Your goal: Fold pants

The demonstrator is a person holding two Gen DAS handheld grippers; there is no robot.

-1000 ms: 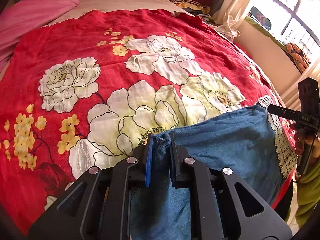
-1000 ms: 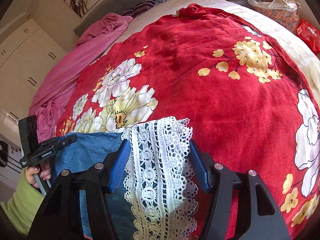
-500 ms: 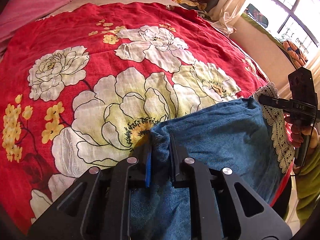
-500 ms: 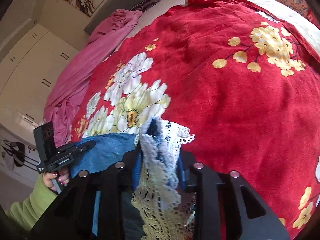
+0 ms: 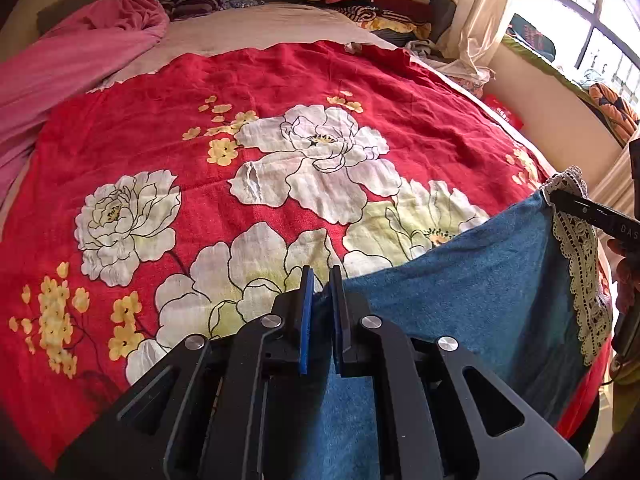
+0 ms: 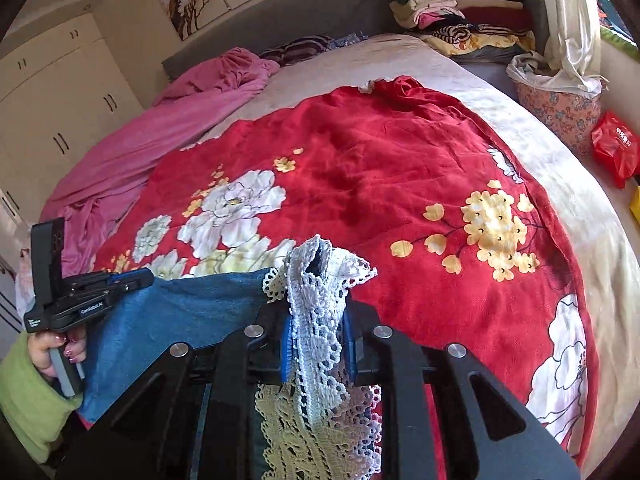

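Blue denim pants (image 5: 460, 280) with a white lace trim (image 6: 316, 292) hang over the near edge of a bed covered by a red floral cloth (image 5: 280, 100). My left gripper (image 5: 322, 280) is shut on the plain denim corner. My right gripper (image 6: 316, 312) is shut on the bunched lace corner. The top edge of the pants (image 6: 192, 308) is stretched between the two, slightly above the cloth. In the left wrist view the right gripper (image 5: 576, 206) shows at the far right by the lace (image 5: 580, 264). In the right wrist view the left gripper (image 6: 136, 278) shows at the far left, held by a hand in a green sleeve.
A pink blanket (image 6: 180, 120) lies along the left side of the bed. Folded clothes (image 6: 440, 4) are stacked at the headboard corner, with a curtain (image 5: 472, 20) and window beside them. A red bag (image 6: 616, 148) and a floral basket (image 6: 560, 108) sit right of the bed.
The right jaws went from wide around the lace to shut on it. Both grippers rose a little with the pants' edge and tilted up, showing more of the bed's far end.
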